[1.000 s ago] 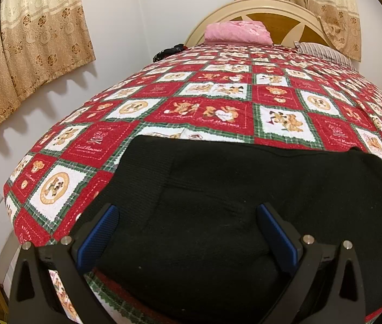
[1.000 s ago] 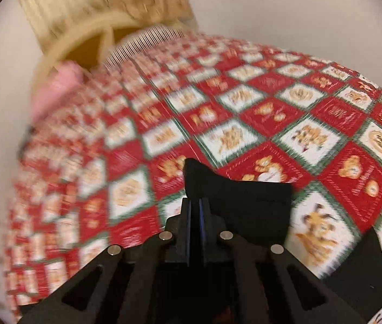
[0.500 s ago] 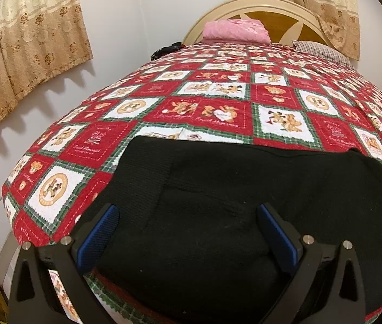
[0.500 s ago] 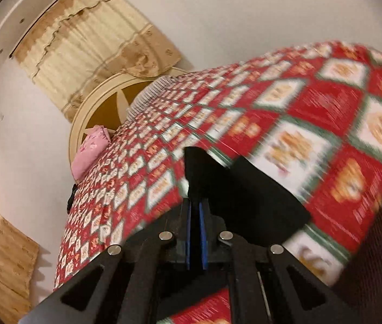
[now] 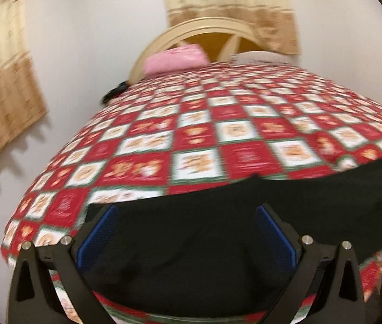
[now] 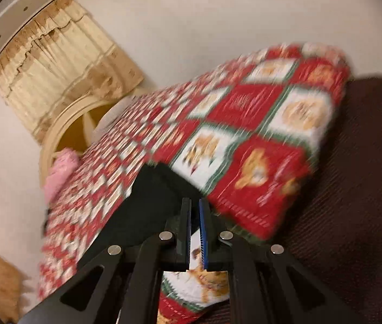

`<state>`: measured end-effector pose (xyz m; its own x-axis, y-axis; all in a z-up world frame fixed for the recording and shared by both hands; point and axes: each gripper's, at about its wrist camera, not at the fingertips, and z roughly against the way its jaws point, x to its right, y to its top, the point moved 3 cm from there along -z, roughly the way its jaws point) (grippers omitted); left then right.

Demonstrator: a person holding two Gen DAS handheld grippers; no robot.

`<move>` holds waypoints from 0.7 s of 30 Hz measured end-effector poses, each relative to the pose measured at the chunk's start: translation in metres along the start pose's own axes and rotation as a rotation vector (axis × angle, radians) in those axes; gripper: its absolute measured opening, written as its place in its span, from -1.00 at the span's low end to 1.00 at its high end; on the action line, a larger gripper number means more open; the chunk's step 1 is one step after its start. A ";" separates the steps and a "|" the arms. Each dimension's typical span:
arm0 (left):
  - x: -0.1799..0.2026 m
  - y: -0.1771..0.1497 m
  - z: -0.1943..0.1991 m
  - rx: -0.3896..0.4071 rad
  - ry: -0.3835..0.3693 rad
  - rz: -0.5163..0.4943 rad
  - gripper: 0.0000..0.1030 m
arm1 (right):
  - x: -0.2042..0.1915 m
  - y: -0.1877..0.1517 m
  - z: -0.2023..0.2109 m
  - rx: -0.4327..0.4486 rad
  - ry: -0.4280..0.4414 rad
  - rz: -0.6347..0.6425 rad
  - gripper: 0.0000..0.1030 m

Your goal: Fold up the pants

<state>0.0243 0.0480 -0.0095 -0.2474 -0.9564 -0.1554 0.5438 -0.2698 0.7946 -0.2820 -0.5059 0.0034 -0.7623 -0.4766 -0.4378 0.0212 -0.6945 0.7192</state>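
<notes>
Black pants [image 5: 218, 229] lie spread on the near part of a red, white and green checked quilt [image 5: 218, 135]. My left gripper [image 5: 188, 218] hovers over them with its blue pads [image 5: 96, 232] wide apart and nothing held. In the right wrist view a strip of the pants [image 6: 147, 202] runs from the lower left up to the fingertips. There my right gripper [image 6: 195, 202] is shut, pinching the cloth's edge at its tips. Lower in the narrow slit between the pads the quilt [image 6: 258, 124] shows through. Both views are blurred.
A pink pillow [image 5: 176, 59] leans on the cream headboard [image 5: 207, 27] at the far end. A small dark thing [image 5: 115, 91] lies at the bed's left edge. Beige curtains [image 5: 1, 81] hang on the walls. Past the bed's corner lies a dark brown surface [image 6: 366, 189].
The left gripper has risen and turned, so the pants sit lower in its view. The right gripper has swung toward the bed's corner, and the cloth no longer stands up above its tips.
</notes>
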 end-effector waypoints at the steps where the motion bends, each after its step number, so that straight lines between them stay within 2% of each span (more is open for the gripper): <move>1: 0.012 0.001 0.001 -0.006 -0.037 -0.016 1.00 | -0.016 -0.001 0.001 0.008 -0.010 0.087 -0.88; 3: 0.036 0.001 0.003 -0.022 -0.112 -0.056 1.00 | -0.044 -0.002 -0.006 -0.011 -0.040 0.226 -0.81; 4: 0.044 0.001 0.004 -0.021 -0.127 -0.068 1.00 | -0.057 -0.002 -0.013 -0.022 -0.052 0.282 -0.57; 5: 0.053 -0.001 0.006 -0.020 -0.140 -0.081 1.00 | -0.065 0.000 -0.021 -0.025 -0.050 0.313 -0.17; 7: 0.070 -0.003 0.008 -0.023 -0.171 -0.104 1.00 | -0.071 0.005 -0.032 -0.014 -0.048 0.328 0.22; 10: 0.082 -0.007 0.008 -0.039 -0.192 -0.126 1.00 | -0.074 0.017 -0.060 -0.039 -0.054 0.345 0.22; 13: 0.089 -0.009 0.008 -0.046 -0.177 -0.143 1.00 | -0.076 0.020 -0.085 -0.086 -0.067 0.387 0.22; 16: 0.089 -0.008 0.005 -0.062 -0.179 -0.125 1.00 | -0.080 0.011 -0.117 -0.178 -0.124 0.458 0.17; 17: 0.090 -0.009 0.005 -0.065 -0.180 -0.122 1.00 | -0.080 0.006 -0.124 -0.213 -0.147 0.483 0.02; 18: 0.090 -0.009 0.004 -0.069 -0.181 -0.120 1.00 | -0.081 0.004 -0.124 -0.208 -0.149 0.498 -0.03; 19: 0.091 -0.010 0.004 -0.071 -0.181 -0.120 1.00 | -0.085 0.002 -0.121 -0.216 -0.123 0.514 -0.38; 20: 0.093 -0.011 0.004 -0.075 -0.181 -0.124 1.00 | -0.088 0.001 -0.118 -0.230 -0.106 0.514 -0.65; 21: 0.093 -0.012 0.002 -0.079 -0.183 -0.127 1.00 | -0.089 0.000 -0.113 -0.225 -0.109 0.515 -0.66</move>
<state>-0.0073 -0.0374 -0.0321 -0.4547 -0.8801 -0.1364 0.5582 -0.4010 0.7264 -0.1409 -0.5247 -0.0187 -0.6790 -0.7341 0.0053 0.5359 -0.4907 0.6871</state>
